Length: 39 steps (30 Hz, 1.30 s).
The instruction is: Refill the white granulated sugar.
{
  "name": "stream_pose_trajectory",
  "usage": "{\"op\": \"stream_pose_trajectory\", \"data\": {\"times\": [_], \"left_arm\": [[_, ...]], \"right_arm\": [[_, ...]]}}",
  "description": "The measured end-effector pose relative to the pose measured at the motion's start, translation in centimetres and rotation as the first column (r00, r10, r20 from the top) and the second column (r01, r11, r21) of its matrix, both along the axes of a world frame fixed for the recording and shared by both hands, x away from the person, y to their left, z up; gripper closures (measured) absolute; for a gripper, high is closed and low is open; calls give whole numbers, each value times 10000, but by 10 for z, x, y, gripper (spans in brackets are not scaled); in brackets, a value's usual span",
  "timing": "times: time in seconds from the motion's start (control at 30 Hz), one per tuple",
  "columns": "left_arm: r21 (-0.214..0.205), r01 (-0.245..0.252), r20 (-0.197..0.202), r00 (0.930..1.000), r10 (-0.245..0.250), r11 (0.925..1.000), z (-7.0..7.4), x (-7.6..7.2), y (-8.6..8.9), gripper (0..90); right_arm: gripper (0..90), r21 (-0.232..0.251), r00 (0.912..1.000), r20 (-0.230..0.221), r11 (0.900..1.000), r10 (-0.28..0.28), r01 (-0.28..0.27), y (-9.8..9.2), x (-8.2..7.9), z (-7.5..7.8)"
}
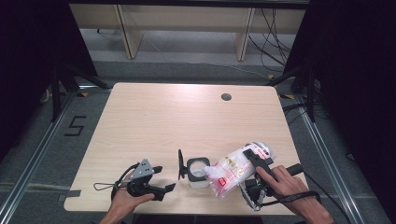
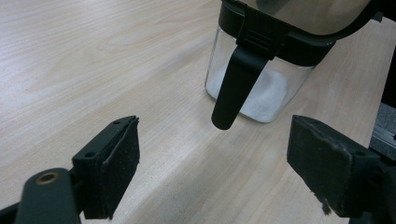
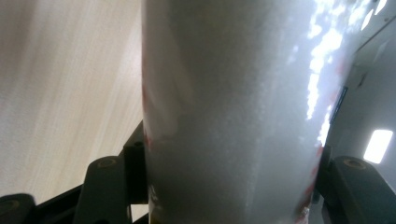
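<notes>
A clear plastic bag of white granules [image 1: 238, 168] with red print is tipped toward a square glass jar [image 1: 198, 173], its mouth over the jar's open top. My right gripper [image 1: 258, 161] is shut on the bag; in the right gripper view the bag [image 3: 229, 116] sits squeezed between both jaws. The jar has a black rim, and its black lid [image 1: 180, 164] stands flipped up at its left. White granules lie in the jar's bottom [image 2: 266, 93]. My left gripper [image 1: 161, 179] is open near the table's front edge, left of the jar, its pads [image 2: 116, 163] apart with nothing between them.
The light wooden table [image 1: 187, 116] has a round cable hole [image 1: 226, 97] at the back right. Black stands and cables flank the table on both sides. A wooden shelf frame stands beyond the far edge.
</notes>
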<state>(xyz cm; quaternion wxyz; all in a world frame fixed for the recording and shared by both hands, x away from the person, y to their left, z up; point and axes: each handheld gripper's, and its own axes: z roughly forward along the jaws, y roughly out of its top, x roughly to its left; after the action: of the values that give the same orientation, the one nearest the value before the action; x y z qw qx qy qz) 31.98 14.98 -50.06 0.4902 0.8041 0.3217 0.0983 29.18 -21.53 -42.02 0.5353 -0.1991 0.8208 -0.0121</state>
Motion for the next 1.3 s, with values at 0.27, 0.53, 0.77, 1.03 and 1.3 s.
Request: {"op": "stream_pose_trajectory", "data": {"times": [0.27, 0.53, 0.77, 1.03, 1.3], "left_arm": [[-134, -199, -171, 9997, 196, 9997, 0, -1, -1, 166], [-26, -169, -143, 9998, 169, 9999, 0, -2, 0, 166], [-87, -203, -211, 9996, 201, 9998, 1, -2, 0, 166], [-169, -182, -129, 9998, 180, 9997, 0, -1, 0, 166], [-154, -103, -42, 9999, 102, 9998, 0, 0, 0, 166]], "right_arm": [[405, -119, 9990, -12, 9989, 446, -446, 7, 3, 0], [405, -180, 9998, -41, 9996, 198, -199, 8, 5, 1], [405, -222, 9995, 51, 9993, 315, -314, 3, 8, 2], [405, -187, 9996, -3, 9994, 289, -289, -1, 0, 1], [405, -15, 9997, 6, 9997, 226, -226, 2, 2, 0]]}}
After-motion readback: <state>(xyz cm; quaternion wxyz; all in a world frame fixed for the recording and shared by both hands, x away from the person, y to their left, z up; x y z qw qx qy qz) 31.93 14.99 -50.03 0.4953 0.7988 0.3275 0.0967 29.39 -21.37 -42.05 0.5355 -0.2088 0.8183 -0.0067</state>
